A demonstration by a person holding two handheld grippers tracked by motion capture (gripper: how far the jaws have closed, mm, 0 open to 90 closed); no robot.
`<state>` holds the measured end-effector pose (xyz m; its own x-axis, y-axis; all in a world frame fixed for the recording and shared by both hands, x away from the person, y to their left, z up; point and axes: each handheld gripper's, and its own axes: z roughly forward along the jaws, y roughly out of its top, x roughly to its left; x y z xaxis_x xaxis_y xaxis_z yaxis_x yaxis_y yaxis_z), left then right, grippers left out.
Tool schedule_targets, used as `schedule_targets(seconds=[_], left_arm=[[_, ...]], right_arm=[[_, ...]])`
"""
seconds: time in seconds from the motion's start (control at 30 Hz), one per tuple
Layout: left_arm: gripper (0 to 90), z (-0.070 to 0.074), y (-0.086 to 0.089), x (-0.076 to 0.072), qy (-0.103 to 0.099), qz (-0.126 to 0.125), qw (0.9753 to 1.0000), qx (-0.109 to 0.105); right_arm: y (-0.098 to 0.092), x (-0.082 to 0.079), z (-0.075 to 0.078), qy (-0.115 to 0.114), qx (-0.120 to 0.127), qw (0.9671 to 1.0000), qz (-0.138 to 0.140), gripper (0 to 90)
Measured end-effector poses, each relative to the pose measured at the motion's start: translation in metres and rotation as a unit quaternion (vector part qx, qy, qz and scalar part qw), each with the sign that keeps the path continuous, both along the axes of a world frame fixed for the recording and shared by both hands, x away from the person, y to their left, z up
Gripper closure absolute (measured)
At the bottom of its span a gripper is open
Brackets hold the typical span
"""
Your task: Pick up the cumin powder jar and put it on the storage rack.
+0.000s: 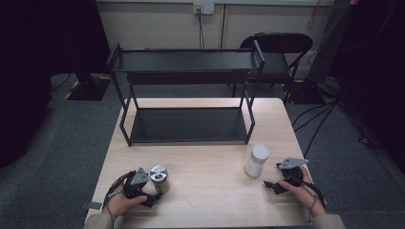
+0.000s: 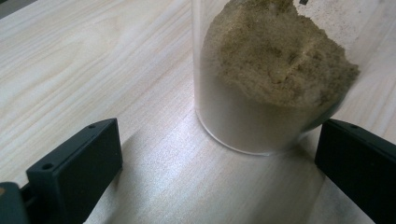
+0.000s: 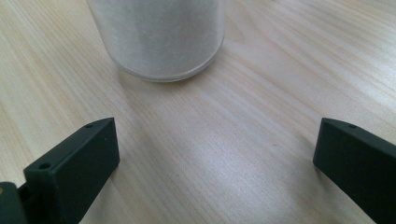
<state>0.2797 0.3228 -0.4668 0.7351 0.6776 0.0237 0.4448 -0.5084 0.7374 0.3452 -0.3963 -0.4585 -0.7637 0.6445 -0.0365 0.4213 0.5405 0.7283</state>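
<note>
you are at the approach step: both grippers sit low at the near edge of the pale wooden desk [image 1: 200, 157], each lined up on a jar, and nothing is gripped yet.

your left gripper [image 1: 152, 187] is at about 7 o'clock on the desk, with its jaws spread wide. the clear glass jar of tan powder with a shiny metal lid [image 1: 160, 178] stands upright just ahead of it; in the left gripper view that jar [image 2: 261, 84] sits off toward the 2 o'clock jaw, close to or perhaps touching it, well clear of the other.

your right gripper [image 1: 276, 186] is at about 5 o'clock, jaws also spread. the white-lidded cylindrical jar of pale powder [image 1: 257, 161] stands upright near it, short of the jaws; in the right gripper view it [image 3: 159, 37] lies toward 11 o'clock.

the black two-tier metal shelf rack [image 1: 187, 95] stands at 12 o'clock, both tiers bare, which suggests the jars are bound for it.

next, i judge, centre each jar between the jaws, push forward, then close evenly.
</note>
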Motion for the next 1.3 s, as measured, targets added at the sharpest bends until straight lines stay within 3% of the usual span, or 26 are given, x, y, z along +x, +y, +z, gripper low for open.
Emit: schedule_targets(seconds=[0.93,1.1,1.13,1.3], left_arm=[[0.0,-0.0003,-0.0037,-0.0026,0.001,0.013,0.9999,-0.002],[0.1,0.0036,-0.0057,-0.0012,0.008,0.012,0.9999,0.005],[0.1,0.0035,-0.0058,-0.0010,0.012,0.015,0.9998,-0.002],[1.5,0.0089,-0.0047,0.0009,0.014,0.001,0.9999,-0.002]], right_arm=[[0.0001,0.0001,-0.0001,0.000,0.000,1.0000,0.000,0.0],[0.0001,0.0001,-0.0001,0.000,0.000,1.0000,0.000,0.0],[0.0001,0.0001,-0.0001,0.000,0.000,1.0000,0.000,0.0],[0.0001,0.0001,-0.0001,0.000,0.000,1.0000,0.000,0.0]])
